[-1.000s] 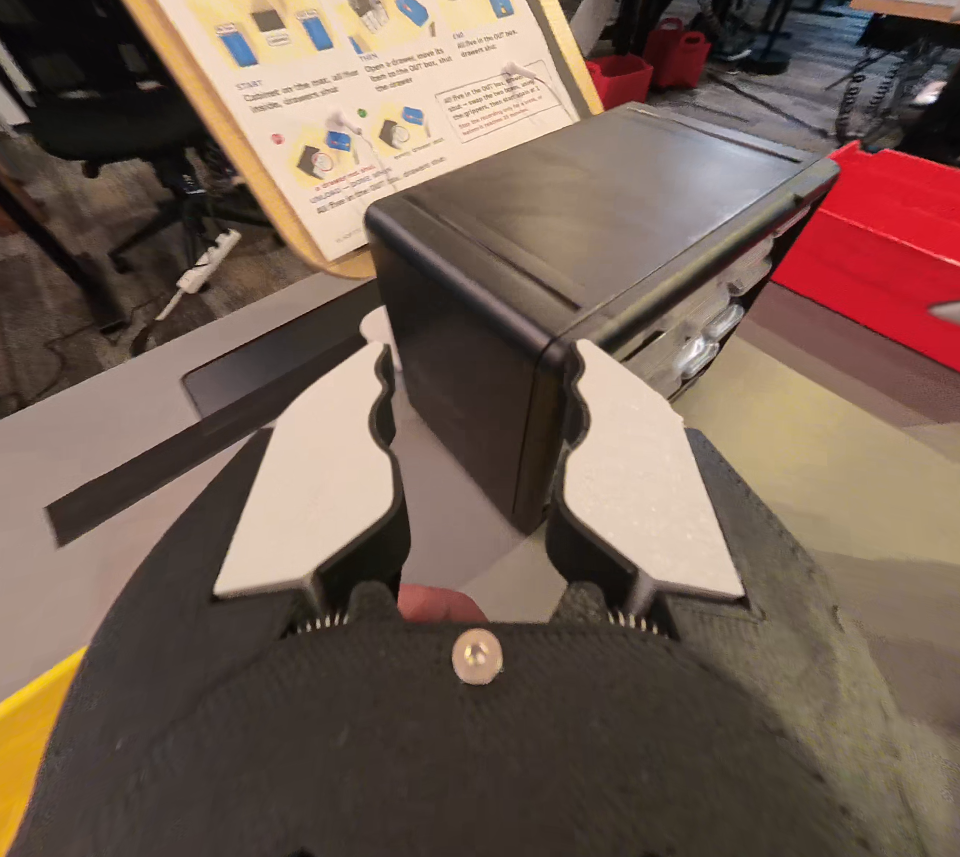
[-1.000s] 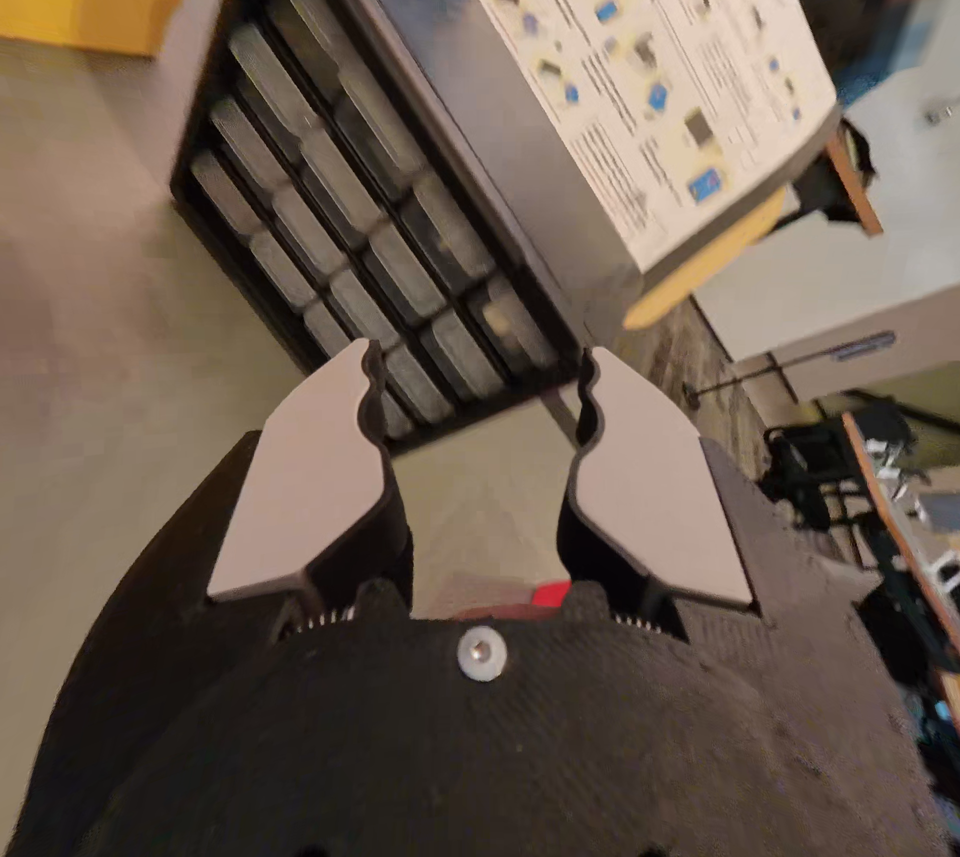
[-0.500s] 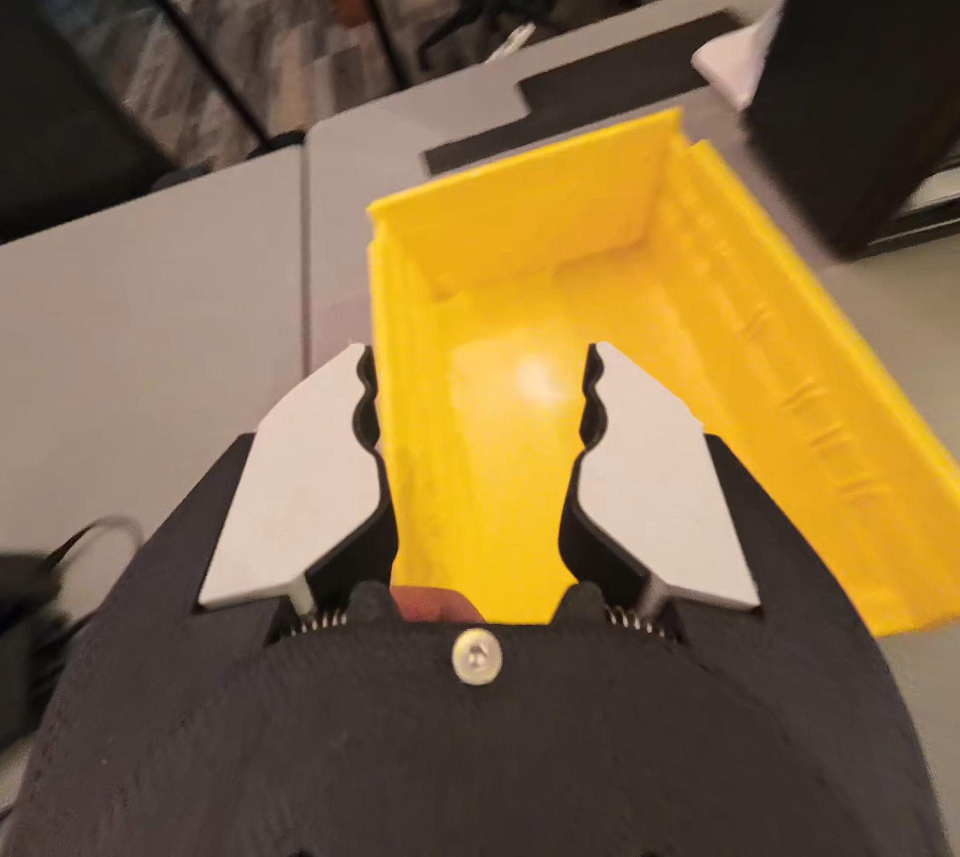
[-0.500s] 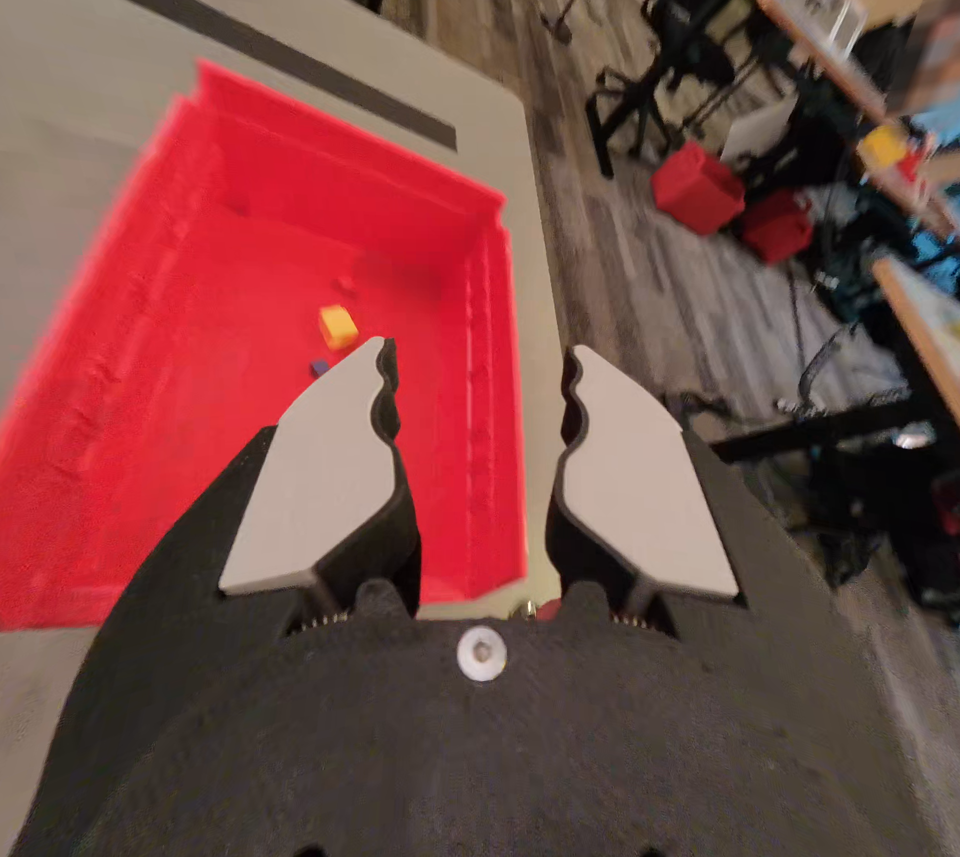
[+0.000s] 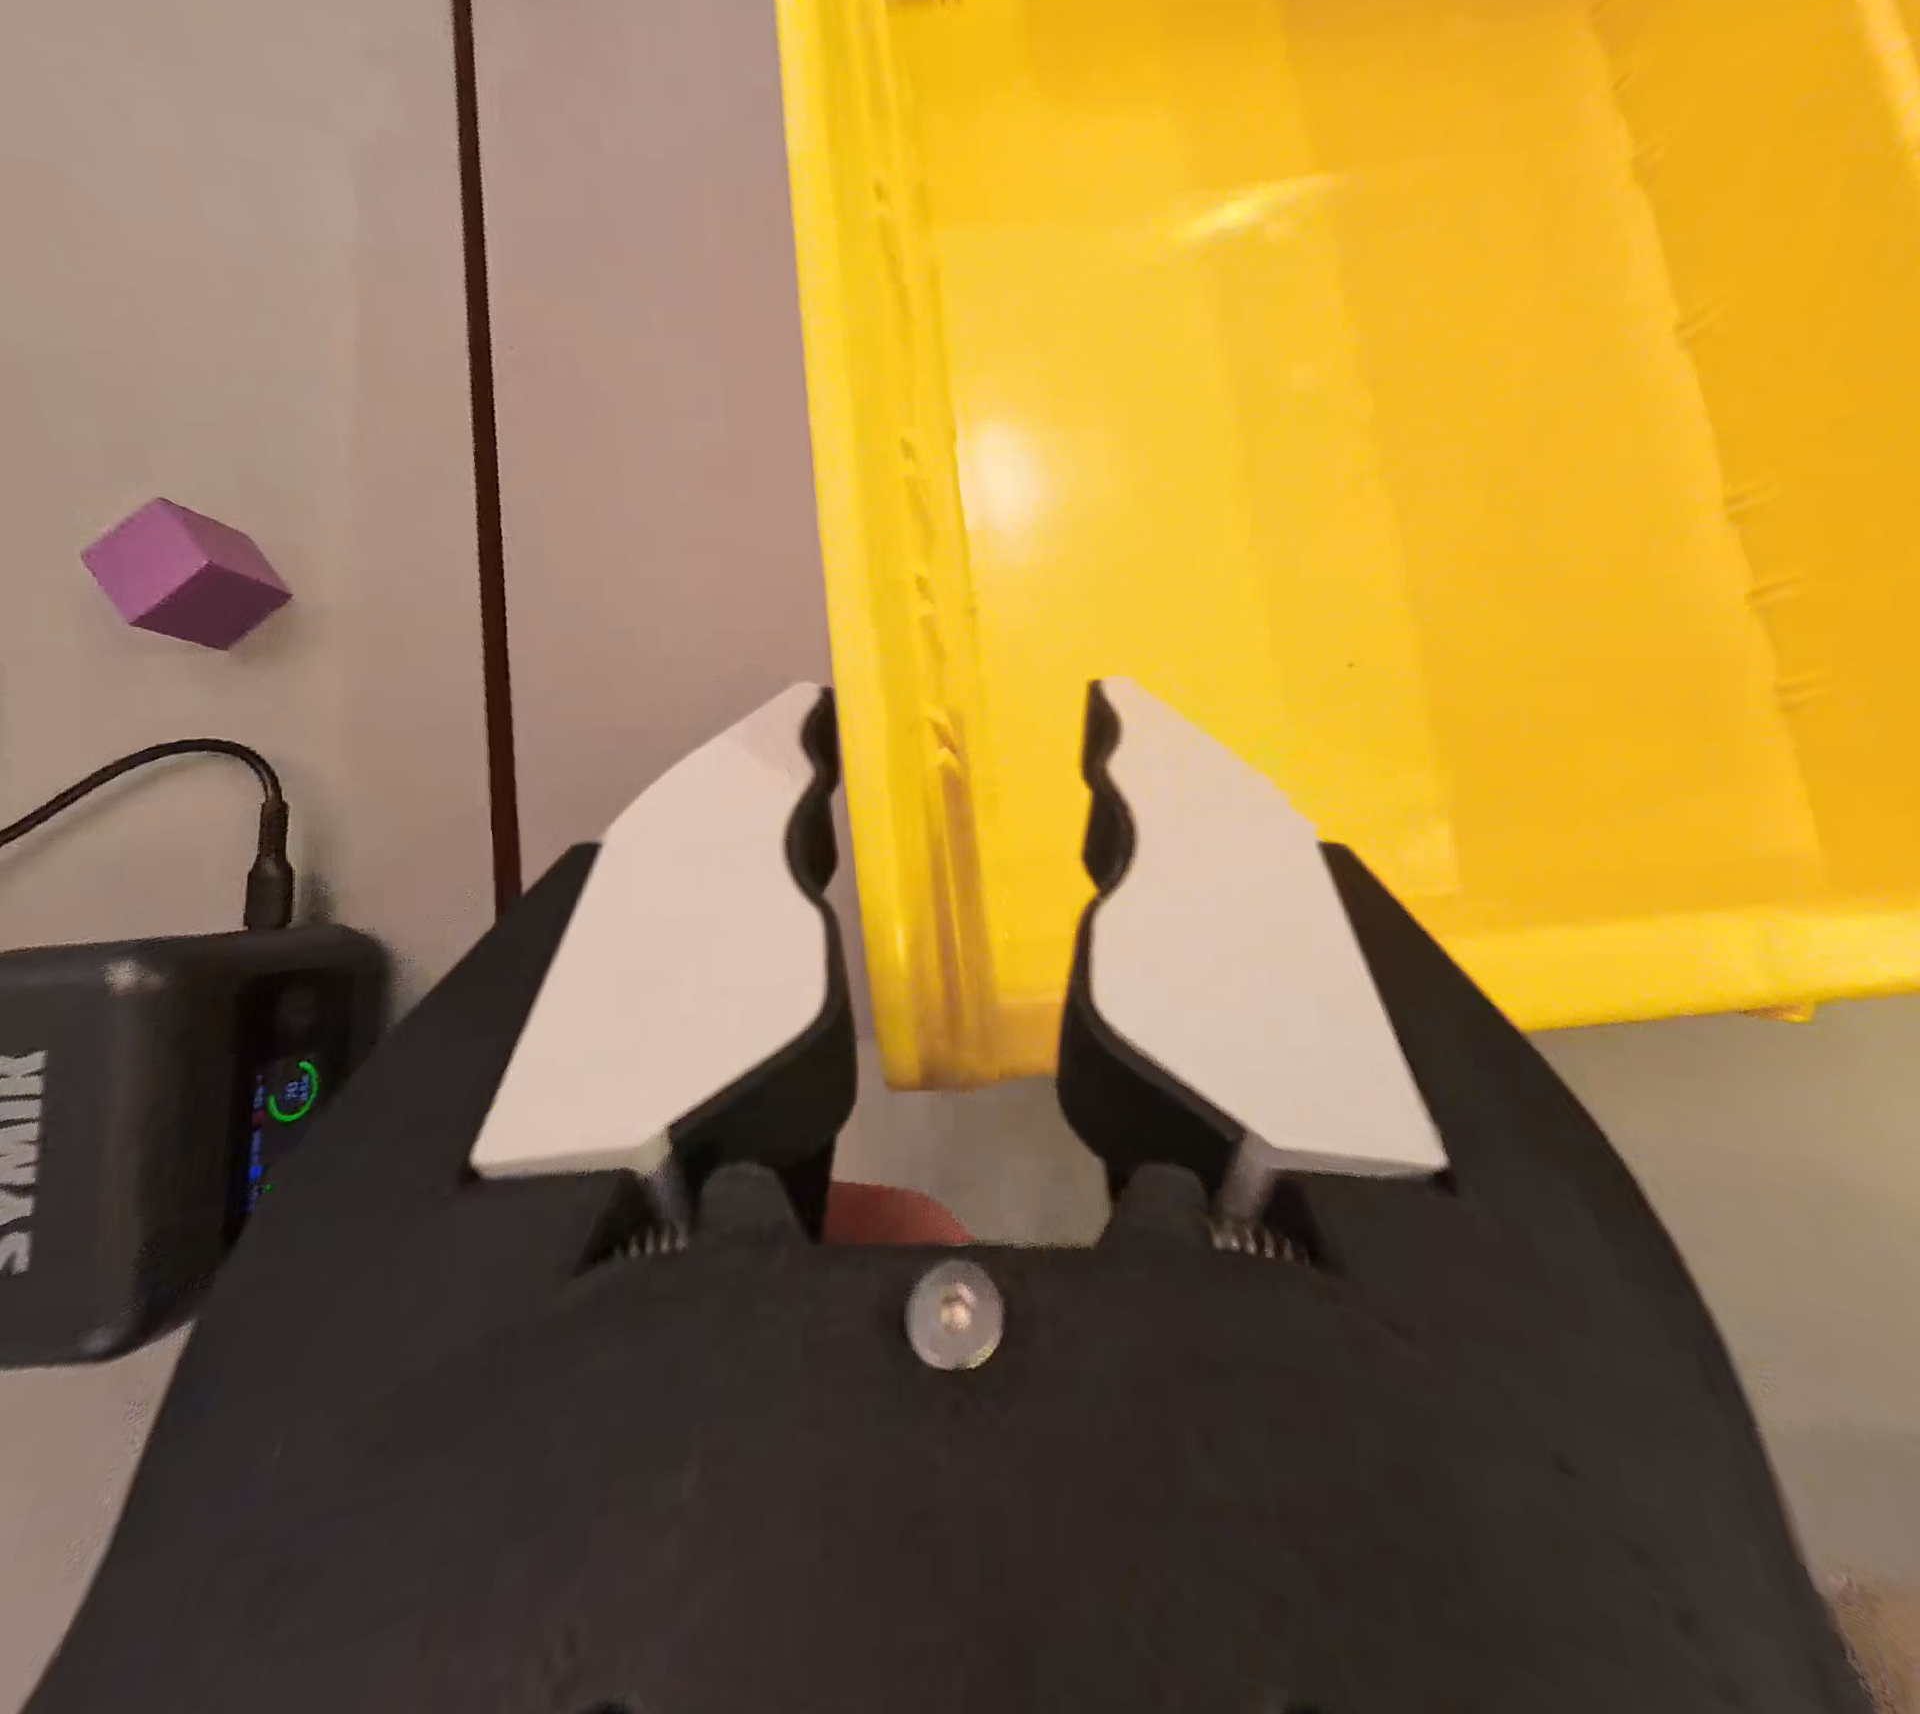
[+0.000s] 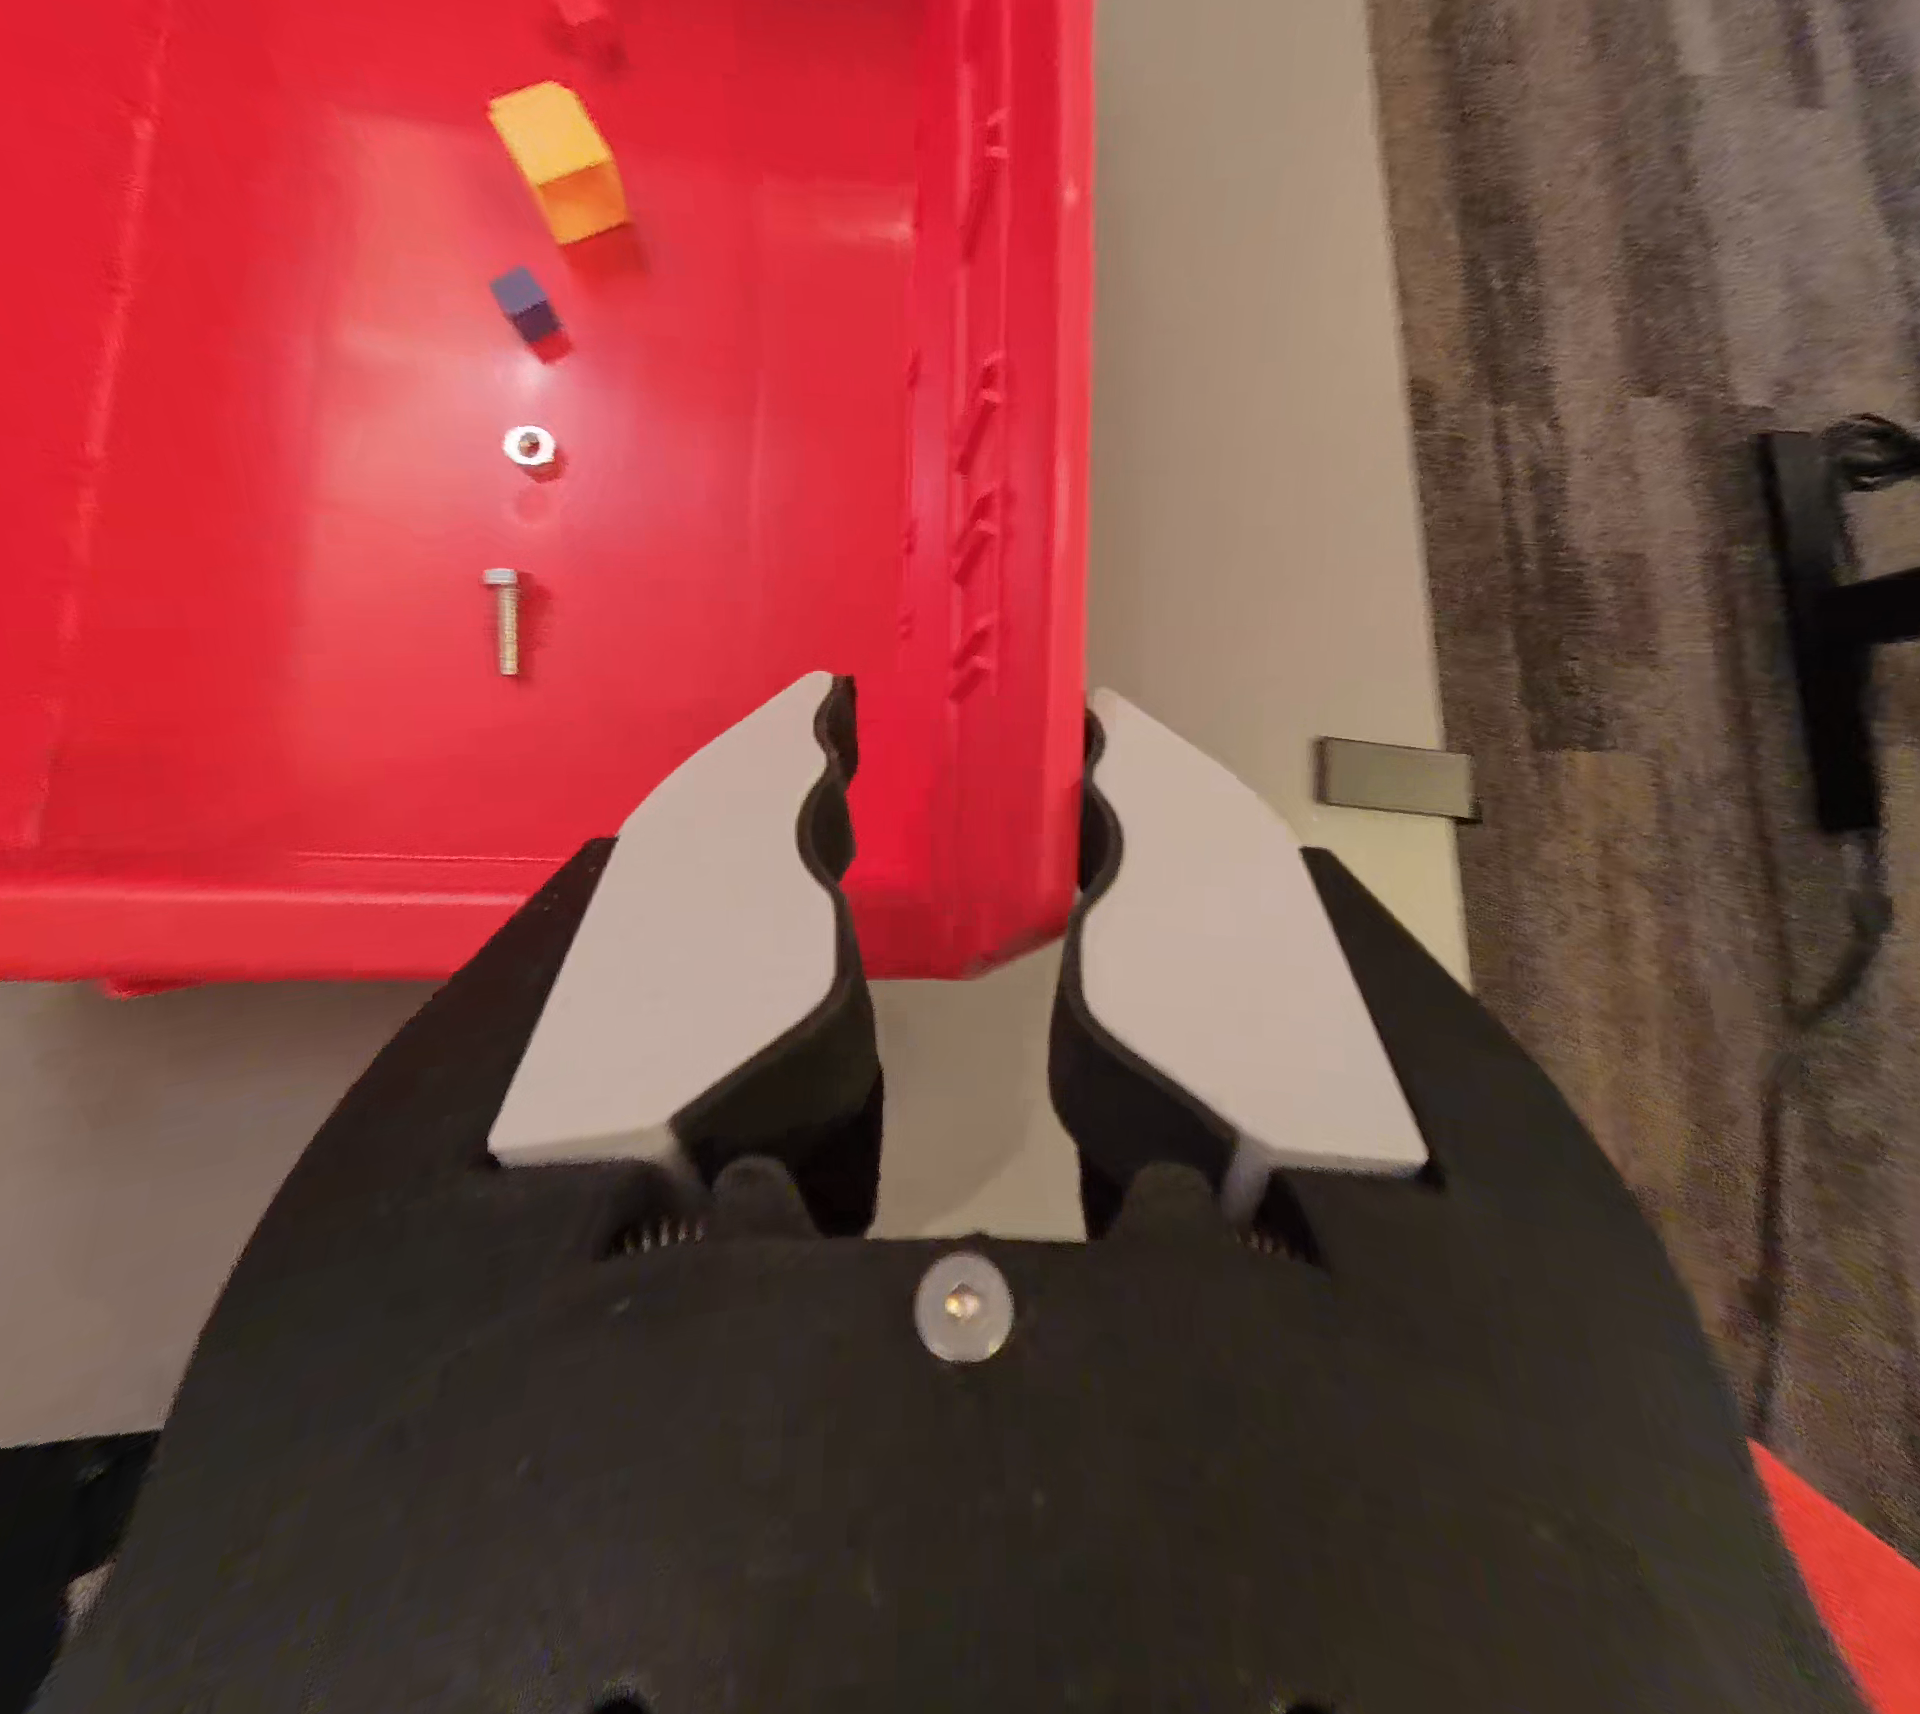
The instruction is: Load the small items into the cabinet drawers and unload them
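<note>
Red plastic is sitting between the spread fingers of the right claw (image 6: 961,698), which is straddling the right wall of the red bin (image 6: 997,314). Its small items, a bolt (image 6: 506,620), nut (image 6: 530,446), blue cube (image 6: 525,301) and orange block (image 6: 561,158), are lying ahead and left in 1 line. Likewise parted, the left claw (image 5: 956,698) is straddling the yellow bin's (image 5: 883,314) left wall.

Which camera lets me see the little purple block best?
The left wrist view. The purple block lies in plain sight on the grey table, left of the yellow bin. The right wrist view shows none of it, only the red bin with other small items.
</note>
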